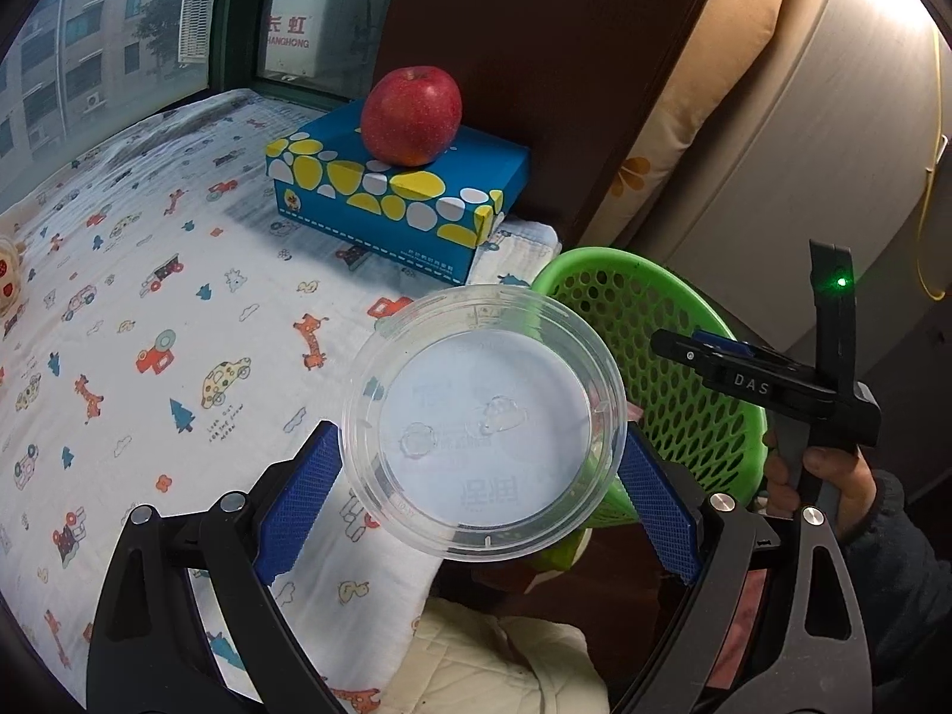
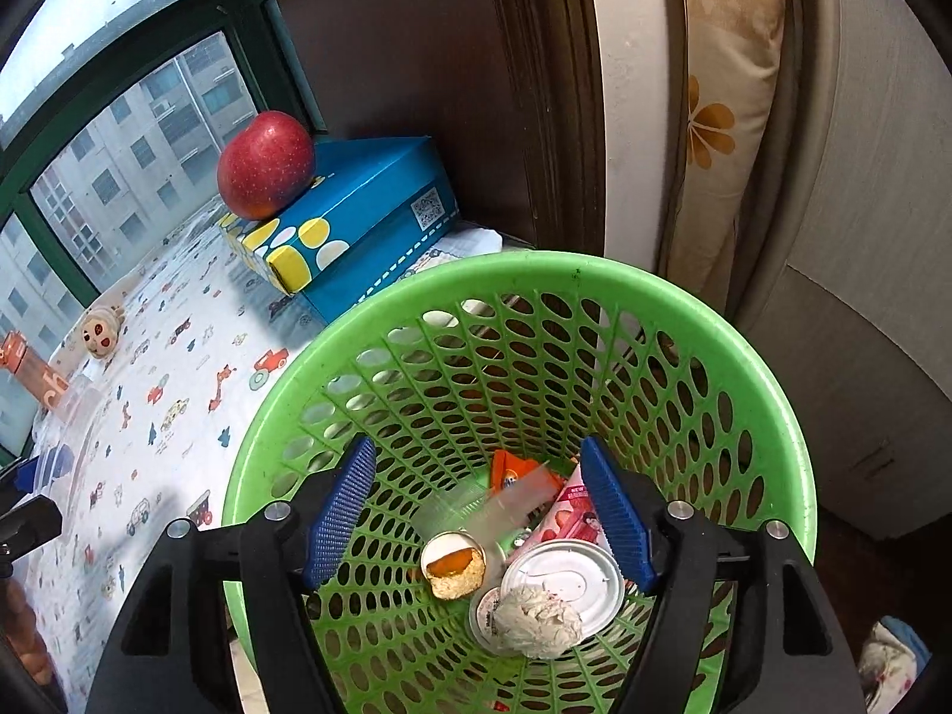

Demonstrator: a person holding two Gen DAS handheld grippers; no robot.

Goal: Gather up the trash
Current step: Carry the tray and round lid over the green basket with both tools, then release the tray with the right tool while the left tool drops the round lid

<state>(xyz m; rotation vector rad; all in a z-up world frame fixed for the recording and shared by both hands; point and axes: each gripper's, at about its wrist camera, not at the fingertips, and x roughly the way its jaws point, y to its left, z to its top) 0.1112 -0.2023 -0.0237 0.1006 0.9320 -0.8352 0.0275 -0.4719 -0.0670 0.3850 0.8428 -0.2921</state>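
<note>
Nearest the lens in the left wrist view: the left gripper (image 1: 479,494), its jaws clamped on the rim of a clear plastic lid (image 1: 483,423). One blue pad presses each side, so the lid sits square between them, face toward the camera, tilted. It hangs over the bed edge, just beside the green basket (image 1: 666,369), not yet above the opening.

Right wrist view: right gripper (image 2: 479,511) is over the basket mouth, pointing down into it. Jaws partway apart, nothing pressed between the pads. A blurred clear strip (image 2: 506,503) shows in the gap, prob. falling or lying lower down in the basket; can't tell which.

Progress, as I judge it: well underway. Basket already holds trash, big to small: a round foil can lid (image 2: 565,580), a pink wrapper (image 2: 568,520), a crumpled tissue ball (image 2: 538,622), an orange packet (image 2: 517,470), a half-eaten pastry (image 2: 454,565).

Left to do: carry the clear lid across to the basket, drop it in.

Elsewhere on the bed sheet (image 1: 149,297): blue tissue box (image 1: 392,190) w/ red apple (image 1: 412,116) on top. Prob. not trash. Small items far left in the right wrist view are too small to judge.
</note>
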